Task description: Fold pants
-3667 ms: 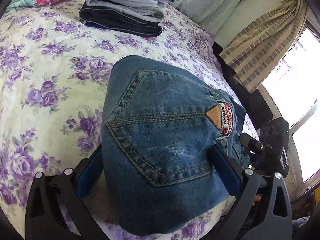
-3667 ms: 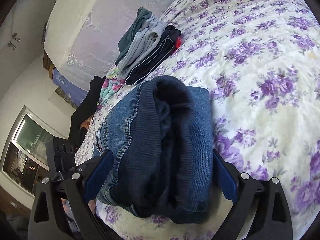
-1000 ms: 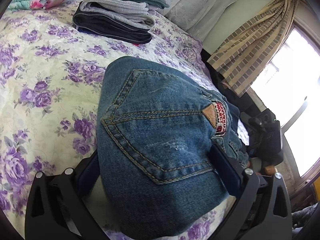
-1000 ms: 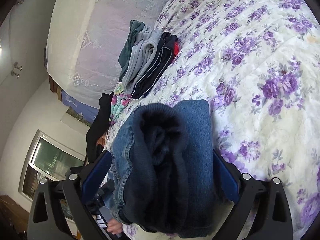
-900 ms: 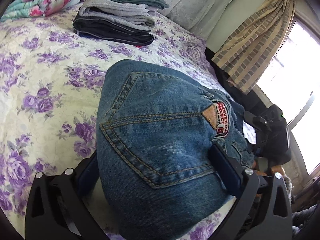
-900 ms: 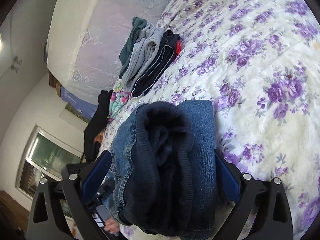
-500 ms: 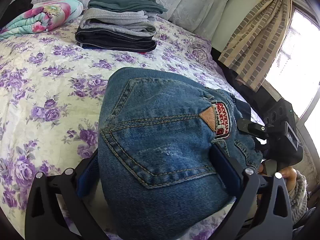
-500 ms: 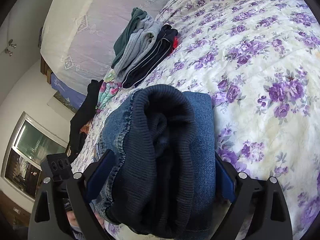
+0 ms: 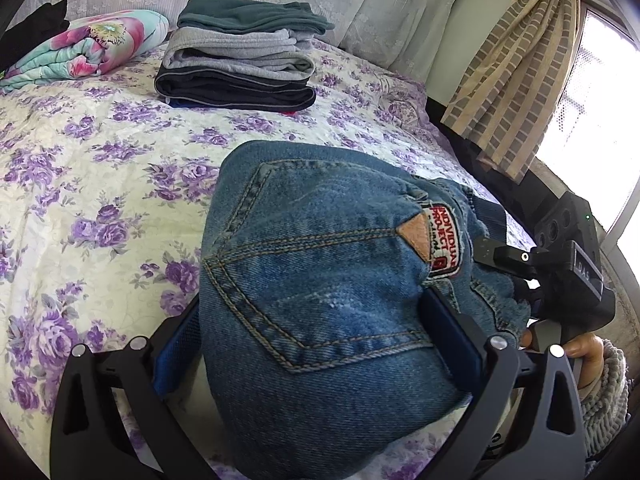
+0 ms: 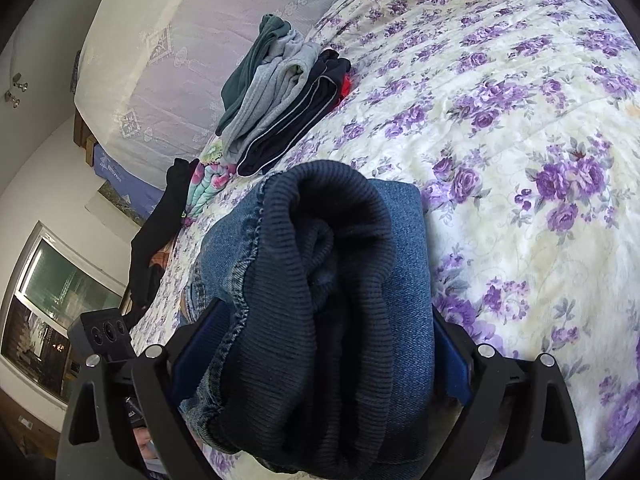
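blue denim, a folded bundle of jeans, sits on the floral bedspread near its front edge. left of the jeans lies bare quilt, with a rolled flowered blanket far back. left gripper clamps one end of the jeans between its blue pads, back pocket up. behind the jeans sits a stack of folded clothes. right gripper, spread wide, its jaws just closing a little, clasps the ribbed waistband end.
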`<state>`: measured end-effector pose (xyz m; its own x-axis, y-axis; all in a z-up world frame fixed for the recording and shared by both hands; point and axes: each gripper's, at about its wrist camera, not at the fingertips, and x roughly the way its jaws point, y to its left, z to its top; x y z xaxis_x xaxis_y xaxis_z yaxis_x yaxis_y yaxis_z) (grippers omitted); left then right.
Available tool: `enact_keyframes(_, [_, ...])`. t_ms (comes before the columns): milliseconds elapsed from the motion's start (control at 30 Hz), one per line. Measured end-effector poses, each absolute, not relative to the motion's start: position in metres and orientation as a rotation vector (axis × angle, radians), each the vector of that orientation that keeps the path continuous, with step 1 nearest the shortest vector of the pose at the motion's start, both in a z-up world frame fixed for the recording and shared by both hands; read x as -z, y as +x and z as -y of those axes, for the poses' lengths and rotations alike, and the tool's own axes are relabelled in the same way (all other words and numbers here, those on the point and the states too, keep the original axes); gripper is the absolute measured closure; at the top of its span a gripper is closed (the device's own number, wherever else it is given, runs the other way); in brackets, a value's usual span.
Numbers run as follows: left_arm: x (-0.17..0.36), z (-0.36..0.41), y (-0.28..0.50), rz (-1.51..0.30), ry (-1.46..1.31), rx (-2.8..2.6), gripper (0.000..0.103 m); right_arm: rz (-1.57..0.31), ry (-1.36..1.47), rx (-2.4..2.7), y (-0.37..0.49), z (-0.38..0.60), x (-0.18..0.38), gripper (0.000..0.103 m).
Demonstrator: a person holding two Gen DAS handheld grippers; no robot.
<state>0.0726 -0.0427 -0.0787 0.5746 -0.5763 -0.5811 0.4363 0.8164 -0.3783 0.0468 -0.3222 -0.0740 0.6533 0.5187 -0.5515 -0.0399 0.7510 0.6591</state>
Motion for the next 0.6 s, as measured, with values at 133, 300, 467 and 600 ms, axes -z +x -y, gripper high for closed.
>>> enact_keyframes(133, [0.079,0.043,0.072,-0.750,-0.197,0.594,0.004,-0.803,0.653,-0.343,0.047,0.322,0.074,0.009])
enact_keyframes(300, [0.078,0.043,0.073,-0.745,-0.188,0.587,0.004,-0.802,0.648,-0.345,0.047,0.322,0.074,0.008])
enact_keyframes(467, [0.078,0.042,0.074,-0.744,-0.191,0.588,0.004,-0.799,0.646,-0.345,0.046,0.321,0.074,0.008])
enact_keyframes(600, [0.085,0.033,0.085,-0.812,-0.286,0.674,0.004,-0.784,0.651,-0.358,0.043,0.323,0.072,0.017])
